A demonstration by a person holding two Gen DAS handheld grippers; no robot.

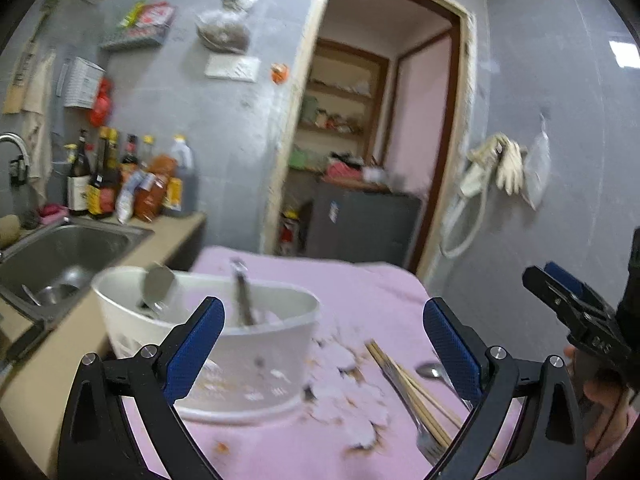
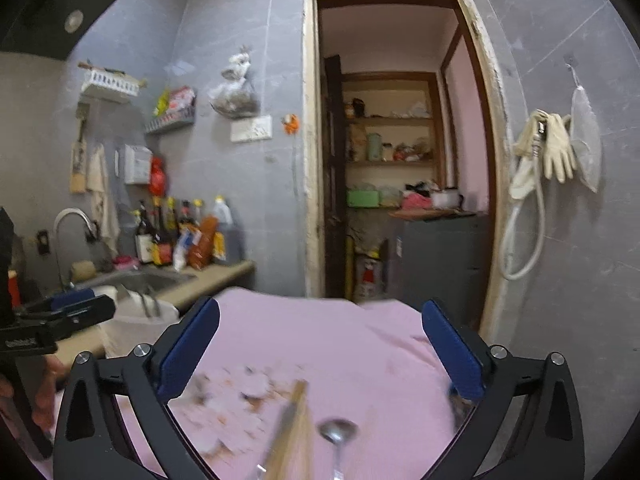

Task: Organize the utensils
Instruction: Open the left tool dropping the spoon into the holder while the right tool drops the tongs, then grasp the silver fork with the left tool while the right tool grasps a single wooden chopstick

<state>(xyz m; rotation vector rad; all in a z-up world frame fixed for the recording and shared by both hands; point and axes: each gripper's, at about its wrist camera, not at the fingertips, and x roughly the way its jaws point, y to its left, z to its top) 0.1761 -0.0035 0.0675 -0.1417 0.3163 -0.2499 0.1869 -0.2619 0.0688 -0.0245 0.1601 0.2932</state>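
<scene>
A white plastic utensil holder (image 1: 224, 344) stands on the pink cloth (image 1: 360, 292), with a metal spatula (image 1: 158, 284) and tongs (image 1: 242, 296) sticking out of it. Right of it lie wooden chopsticks (image 1: 412, 388), a fork (image 1: 424, 436) and a metal spoon (image 1: 434, 372). My left gripper (image 1: 324, 348) is open in front of the holder, nothing between its blue pads. My right gripper (image 2: 320, 356) is open above the cloth, over the chopsticks (image 2: 292, 432) and the spoon (image 2: 338, 432). The right gripper (image 1: 576, 312) also shows at the left view's right edge.
A steel sink (image 1: 60, 256) with dishes sits left of the cloth, a row of sauce bottles (image 1: 128, 180) behind it on the counter. A doorway (image 1: 380, 140) opens onto shelves and a grey cabinet. Gloves and a hose (image 1: 504, 164) hang on the right wall.
</scene>
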